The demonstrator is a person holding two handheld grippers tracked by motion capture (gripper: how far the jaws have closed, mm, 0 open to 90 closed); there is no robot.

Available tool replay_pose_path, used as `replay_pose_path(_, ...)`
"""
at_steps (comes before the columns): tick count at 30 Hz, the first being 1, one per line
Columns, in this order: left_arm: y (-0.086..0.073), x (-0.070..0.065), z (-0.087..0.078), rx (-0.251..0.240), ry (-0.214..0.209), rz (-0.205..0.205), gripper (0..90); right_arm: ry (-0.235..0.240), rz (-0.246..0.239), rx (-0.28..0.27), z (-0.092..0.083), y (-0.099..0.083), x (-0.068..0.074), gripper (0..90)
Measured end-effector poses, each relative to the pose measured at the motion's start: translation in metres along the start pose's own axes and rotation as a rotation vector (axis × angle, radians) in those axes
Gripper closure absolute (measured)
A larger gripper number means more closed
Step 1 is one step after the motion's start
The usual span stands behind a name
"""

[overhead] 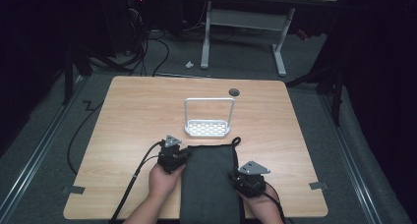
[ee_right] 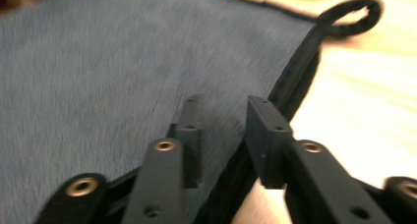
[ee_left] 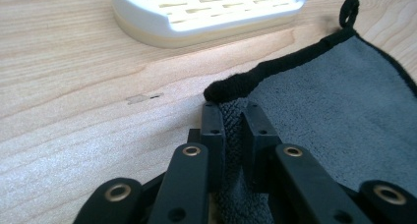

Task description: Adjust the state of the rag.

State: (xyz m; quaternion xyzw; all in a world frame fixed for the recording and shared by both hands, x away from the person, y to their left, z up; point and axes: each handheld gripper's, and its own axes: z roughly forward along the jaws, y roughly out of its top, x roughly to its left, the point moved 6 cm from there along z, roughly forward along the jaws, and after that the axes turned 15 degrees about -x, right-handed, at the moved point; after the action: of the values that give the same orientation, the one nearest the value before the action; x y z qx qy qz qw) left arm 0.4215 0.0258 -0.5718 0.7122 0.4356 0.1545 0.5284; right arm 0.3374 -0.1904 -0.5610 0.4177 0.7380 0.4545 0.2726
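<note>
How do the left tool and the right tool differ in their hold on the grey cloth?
The left tool has its jaws pinched on a bunched fold of the grey cloth near its far left corner; the right tool has its jaws apart, astride the cloth's right hem. The left tool sits farther up the table than the right tool. Both are hand-held at the cloth's side edges.

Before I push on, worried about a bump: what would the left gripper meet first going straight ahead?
Probably the white rack. The left gripper, shut on the cloth, points past the hem across bare table toward it, though depth is unclear.
</note>
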Motion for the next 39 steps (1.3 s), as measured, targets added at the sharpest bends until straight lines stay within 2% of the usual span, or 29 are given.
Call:
replay_pose_path(4,0.0,0.001,0.0,0.001,-0.007,-0.014,81.1,-0.064,0.054,-0.014,0.013,0.02,-0.016,56.8)
replay_pose_path(7,0.0,0.001,0.0,0.002,-0.012,-0.017,80.6,-0.098,0.103,0.035,0.037,0.024,-0.03,47.4)
replay_pose_path(11,0.0,0.001,0.0,0.004,-0.017,-0.023,80.3,-0.12,0.137,0.083,0.056,0.022,-0.037,41.5)
replay_pose_path(12,0.0,0.001,0.0,0.004,-0.018,-0.024,80.3,-0.11,0.141,0.094,0.058,0.02,-0.036,41.4)
replay_pose_path(15,0.0,0.001,0.0,0.004,-0.023,-0.028,80.4,-0.12,0.137,0.099,0.058,0.02,-0.036,44.4)
replay_pose_path(18,0.0,0.001,0.0,0.004,-0.027,-0.029,80.4,-0.119,0.136,0.104,0.057,0.02,-0.033,51.8)
replay_pose_path(22,0.0,0.001,0.0,0.004,-0.028,-0.03,80.4,-0.125,0.17,0.104,0.057,0.021,-0.034,63.2)
replay_pose_path(26,0.0,0.001,0.0,0.005,-0.029,-0.033,80.3,-0.112,0.162,0.104,0.057,0.021,-0.03,72.2)
replay_pose_path(29,0.0,0.001,0.0,0.005,-0.03,-0.034,80.5,-0.106,0.159,0.086,0.057,0.02,-0.026,78.1)
replay_pose_path(34,0.0,0.001,0.0,0.005,-0.03,-0.039,80.4,-0.092,0.128,0.055,0.055,0.018,-0.023,81.6)
replay_pose_path(37,0.0,0.001,-0.001,-0.006,-0.036,-0.041,80.7,-0.092,0.085,0.003,0.05,0.021,-0.021,81.9)
replay_pose_path(39,0.001,0.001,-0.002,-0.013,-0.049,-0.045,81.0,-0.09,0.088,-0.03,0.046,0.024,-0.02,81.9)
